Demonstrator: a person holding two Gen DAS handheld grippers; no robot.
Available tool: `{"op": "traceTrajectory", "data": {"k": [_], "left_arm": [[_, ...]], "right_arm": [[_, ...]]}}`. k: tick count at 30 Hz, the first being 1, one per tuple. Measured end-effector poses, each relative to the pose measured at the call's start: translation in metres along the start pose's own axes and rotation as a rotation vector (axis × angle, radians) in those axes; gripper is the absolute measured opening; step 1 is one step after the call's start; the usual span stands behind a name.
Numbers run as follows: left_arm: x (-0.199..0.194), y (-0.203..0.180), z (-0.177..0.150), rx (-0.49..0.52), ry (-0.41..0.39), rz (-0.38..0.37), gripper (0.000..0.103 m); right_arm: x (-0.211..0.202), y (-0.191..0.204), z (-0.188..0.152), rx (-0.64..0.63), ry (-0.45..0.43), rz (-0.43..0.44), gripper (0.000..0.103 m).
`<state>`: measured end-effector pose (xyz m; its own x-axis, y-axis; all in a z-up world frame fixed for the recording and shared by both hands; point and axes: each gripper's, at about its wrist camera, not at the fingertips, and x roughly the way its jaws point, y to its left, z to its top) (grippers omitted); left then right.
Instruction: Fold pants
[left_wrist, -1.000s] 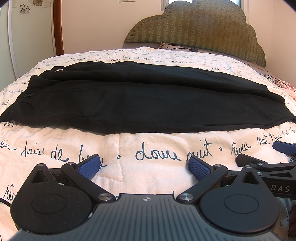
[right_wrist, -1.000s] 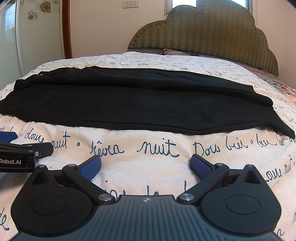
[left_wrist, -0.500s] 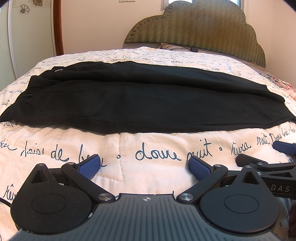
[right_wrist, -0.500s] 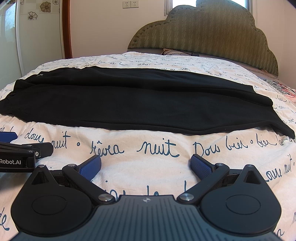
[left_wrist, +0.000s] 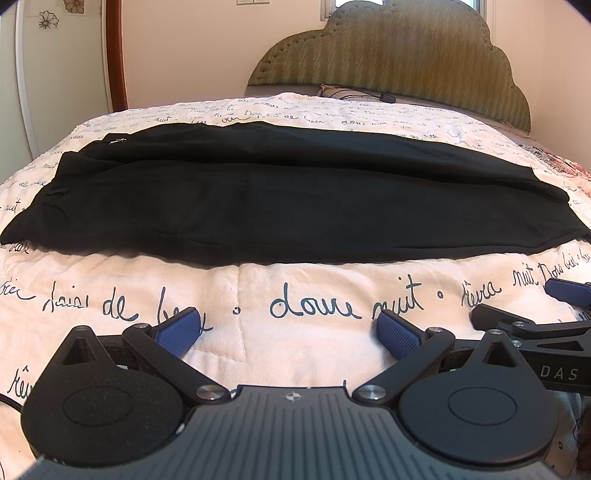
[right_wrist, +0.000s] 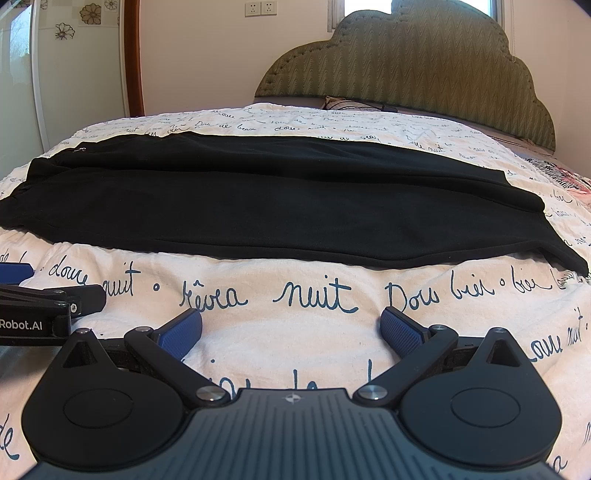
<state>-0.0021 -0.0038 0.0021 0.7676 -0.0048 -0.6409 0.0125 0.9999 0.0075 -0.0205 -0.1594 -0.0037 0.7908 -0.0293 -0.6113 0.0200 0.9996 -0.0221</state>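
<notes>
No change from the earlier frames. Left gripper (left_wrist: 286, 326) rests on the white script-printed quilt (left_wrist: 314, 339), fingers spread, empty. Long black fabric pants (left_wrist: 280, 195) lie flat crosswise beyond (untouched). Right gripper (right_wrist: 291, 328) likewise spread, empty.

The pants (left_wrist: 280, 199) run past the left picture edge; the right tool (left_wrist: 565, 291) is cut off at right.

A white quilt (left_wrist: 295, 332) printed with dark blue cursive writing is being spread over the bed. Behind the quilt, an olive scalloped headboard (right_wrist: 417, 62) is being backed by a cream wall. A pillow (left_wrist: 343, 90) is lying against the headboard's base. Left of the headboard, two wall sockets (right_wrist: 260, 7) are being shown.
</notes>
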Motion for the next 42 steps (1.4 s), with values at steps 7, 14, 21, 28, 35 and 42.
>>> {"op": "traceTrajectory", "data": {"k": [7,14,21,28,35,42], "left_arm": [[-0.001,0.003,-0.001,-0.011,-0.003,-0.012,0.103],[-0.012,0.015,0.003,-0.016,-0.012,-0.030,0.102],[-0.047,0.103,0.051,-0.030,-0.088,-0.090,0.103],[0.014,0.246,0.165,-0.244,-0.078,-0.226,0.103],[0.143,0.352,0.224,-0.483,0.051,-0.268,0.102],[0.216,0.391,0.229,-0.548,0.133,-0.329,0.102]], "right_arm": [[-0.001,0.000,0.000,-0.001,0.000,-0.001,0.103],[-0.001,-0.005,0.000,0.009,0.007,0.017,0.103],[-0.016,-0.031,0.038,0.026,0.026,0.139,0.103],[-0.017,-0.047,0.135,-0.037,-0.061,0.225,0.103],[0.029,-0.030,0.189,-0.099,-0.046,0.266,0.103],[0.085,-0.003,0.206,-0.113,0.013,0.321,0.103]]}}
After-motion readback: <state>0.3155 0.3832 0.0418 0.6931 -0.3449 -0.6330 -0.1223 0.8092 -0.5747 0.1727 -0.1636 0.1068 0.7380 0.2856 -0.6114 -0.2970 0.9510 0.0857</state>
